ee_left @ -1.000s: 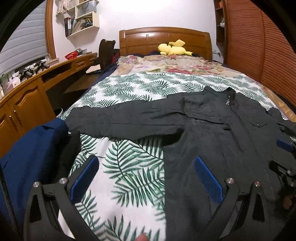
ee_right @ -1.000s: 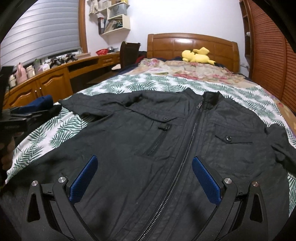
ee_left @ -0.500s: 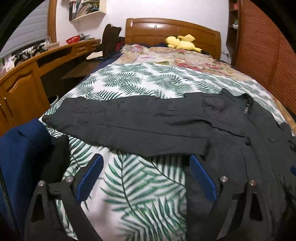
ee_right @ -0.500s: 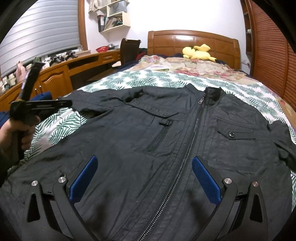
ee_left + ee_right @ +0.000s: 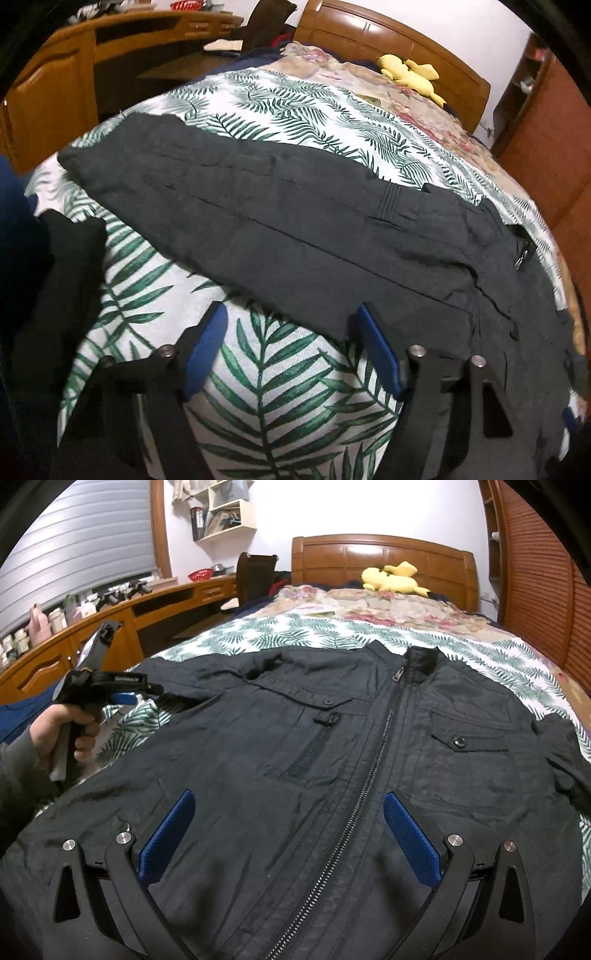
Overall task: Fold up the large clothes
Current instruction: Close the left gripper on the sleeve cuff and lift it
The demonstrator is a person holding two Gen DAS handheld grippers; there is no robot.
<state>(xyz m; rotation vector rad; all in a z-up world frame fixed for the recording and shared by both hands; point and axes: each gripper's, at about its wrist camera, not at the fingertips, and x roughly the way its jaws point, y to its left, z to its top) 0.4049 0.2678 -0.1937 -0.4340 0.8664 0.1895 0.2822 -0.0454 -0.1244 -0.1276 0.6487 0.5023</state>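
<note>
A black zip-up jacket [image 5: 332, 760] lies face up on the bed, zipper closed, collar toward the headboard. Its left sleeve [image 5: 258, 218] stretches out flat across the leaf-print bedspread [image 5: 280, 398]. My left gripper [image 5: 291, 317] is open, tilted, just short of the sleeve's lower edge near the armpit; it also shows in the right wrist view [image 5: 125, 694], held in a hand at the jacket's left side. My right gripper [image 5: 288, 805] is open and empty, hovering over the jacket's lower front beside the zipper. The right sleeve [image 5: 565, 753] lies bunched at the right edge.
A yellow plush toy [image 5: 391, 578] lies by the wooden headboard [image 5: 380, 554]. A wooden desk [image 5: 110, 627] runs along the bed's left side. Dark blue and black cloth [image 5: 44, 266] is piled at the bed's left edge. A slatted wooden wardrobe [image 5: 535, 572] stands on the right.
My left gripper has moved forward and down toward the left sleeve and tilted clockwise. My right gripper has held almost still over the jacket's front. Both stayed open.
</note>
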